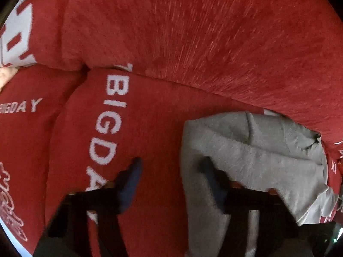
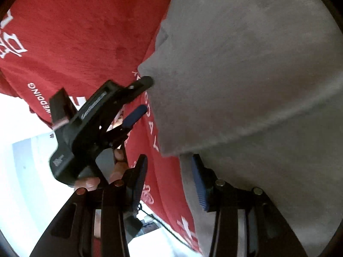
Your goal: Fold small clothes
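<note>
A small grey fleece garment (image 1: 257,156) lies partly folded on a red blanket (image 1: 193,32) with white BIGDAY lettering. My left gripper (image 1: 171,171) points down with its jaws apart. The garment's left edge runs between them, and the right finger (image 1: 211,177) rests over the grey cloth. In the right wrist view the grey garment (image 2: 246,75) fills the right side, with a folded layer on top. My right gripper (image 2: 169,171) is open at its lower edge, with red blanket (image 2: 85,32) between the fingers. The left gripper (image 2: 146,94) is also seen there, its upper fingertip at the garment's corner.
A person's fingers (image 2: 118,169) hold the left gripper's handle. The blanket's edge drops off at the lower left onto a bright white surface (image 2: 21,171), where a thin dark cable (image 2: 165,224) runs. Folds of the blanket bunch up at the left (image 1: 70,81).
</note>
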Demonstrator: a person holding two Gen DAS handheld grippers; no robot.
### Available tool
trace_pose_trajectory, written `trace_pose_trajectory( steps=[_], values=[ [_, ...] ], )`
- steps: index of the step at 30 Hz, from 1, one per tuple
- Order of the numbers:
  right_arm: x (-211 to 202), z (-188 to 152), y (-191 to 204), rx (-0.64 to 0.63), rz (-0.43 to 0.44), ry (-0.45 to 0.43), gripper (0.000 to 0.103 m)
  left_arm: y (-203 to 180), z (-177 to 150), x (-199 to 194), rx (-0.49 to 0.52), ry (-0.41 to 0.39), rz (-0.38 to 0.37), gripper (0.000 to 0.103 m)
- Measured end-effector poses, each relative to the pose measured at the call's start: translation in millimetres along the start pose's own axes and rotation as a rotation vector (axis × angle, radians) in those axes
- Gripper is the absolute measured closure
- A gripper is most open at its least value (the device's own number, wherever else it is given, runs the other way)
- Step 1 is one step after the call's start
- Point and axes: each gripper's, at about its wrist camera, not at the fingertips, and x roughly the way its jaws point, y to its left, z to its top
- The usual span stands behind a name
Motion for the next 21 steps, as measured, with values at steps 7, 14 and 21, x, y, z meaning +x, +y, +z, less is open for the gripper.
trace_pose_trajectory(
  steps=[7,14,21],
  values=[
    [22,9,11,0.006,0.018,-0.037,0.097,8,3,0,0.030,-0.042,0.083,0.068],
    [40,8,-2,0.027,-0.016,-0.011,0.095,29,-6,-11,-0.040,-0.054,0.073,0.027],
    [-5,-1,5,-0.088,-0.166,0.051,0.081,10,-37,-53,0.034,-0.094,0.091,0.019]
  ],
)
